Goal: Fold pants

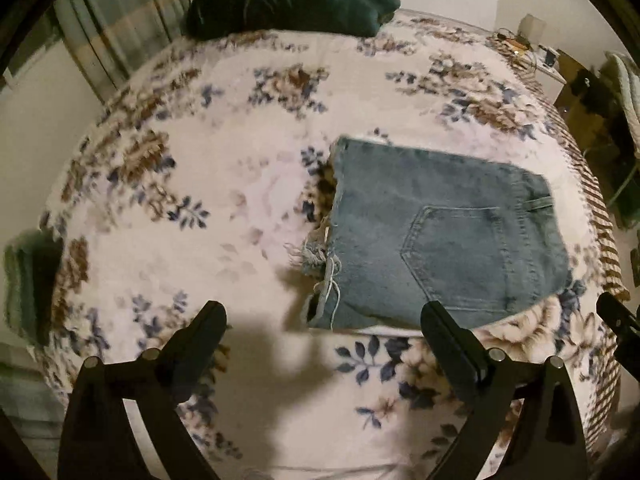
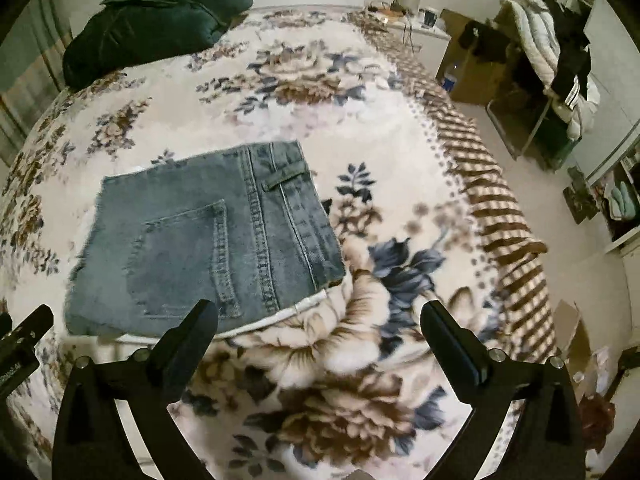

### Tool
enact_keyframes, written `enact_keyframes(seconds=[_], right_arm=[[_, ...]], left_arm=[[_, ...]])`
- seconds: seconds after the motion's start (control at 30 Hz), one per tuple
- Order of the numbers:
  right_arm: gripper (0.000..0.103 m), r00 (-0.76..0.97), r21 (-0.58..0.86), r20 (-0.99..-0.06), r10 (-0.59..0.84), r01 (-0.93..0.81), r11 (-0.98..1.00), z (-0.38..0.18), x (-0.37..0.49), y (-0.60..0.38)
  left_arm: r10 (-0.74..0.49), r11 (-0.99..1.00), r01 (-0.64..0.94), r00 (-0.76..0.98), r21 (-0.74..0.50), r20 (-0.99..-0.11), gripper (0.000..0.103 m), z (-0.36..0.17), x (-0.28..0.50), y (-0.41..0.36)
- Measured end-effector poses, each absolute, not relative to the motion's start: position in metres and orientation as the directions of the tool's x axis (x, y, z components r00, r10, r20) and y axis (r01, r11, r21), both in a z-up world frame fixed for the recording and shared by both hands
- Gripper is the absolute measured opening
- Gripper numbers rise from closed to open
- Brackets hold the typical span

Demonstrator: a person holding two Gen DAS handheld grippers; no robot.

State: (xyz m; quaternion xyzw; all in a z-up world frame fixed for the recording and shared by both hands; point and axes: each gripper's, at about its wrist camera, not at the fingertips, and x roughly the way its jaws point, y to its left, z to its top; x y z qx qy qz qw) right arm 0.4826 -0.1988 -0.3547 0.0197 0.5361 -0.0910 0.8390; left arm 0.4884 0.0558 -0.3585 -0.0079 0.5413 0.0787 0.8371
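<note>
The blue denim pants (image 1: 440, 232) lie folded into a compact rectangle on the floral blanket, back pocket up, frayed hems at the left edge. They also show in the right wrist view (image 2: 204, 240). My left gripper (image 1: 324, 320) is open and empty, held above the blanket just in front of the pants' near left corner. My right gripper (image 2: 320, 316) is open and empty, just in front of the pants' near right corner. The tip of the other gripper shows at each view's side edge.
The bed's floral blanket (image 1: 200, 200) spreads all around. A dark green pillow (image 2: 152, 20) lies at the bed's head. Past the bed's right edge are a cardboard box (image 2: 472, 68), a chair piled with clothes (image 2: 556, 68) and shelves.
</note>
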Motion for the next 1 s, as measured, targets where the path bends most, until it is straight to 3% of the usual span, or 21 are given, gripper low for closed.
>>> enact_keyframes(seconds=[0.53,1.0], right_arm=[[0.103,0.634,-0.054,-0.766,-0.109,0.105,0.993,-0.116,0.306,-0.194],[0.103,0.751,-0.053,-0.654,-0.086,0.068,0.996,0.031,0.143,-0.194]], left_arm=[[0.126,0.989,-0.134,0.590,0.057,-0.798,0.100,-0.159,0.335,0.022],[0.089,0.993,-0.115,0.673,0.015,-0.734,0.100,-0.055,0.218,0.001]])
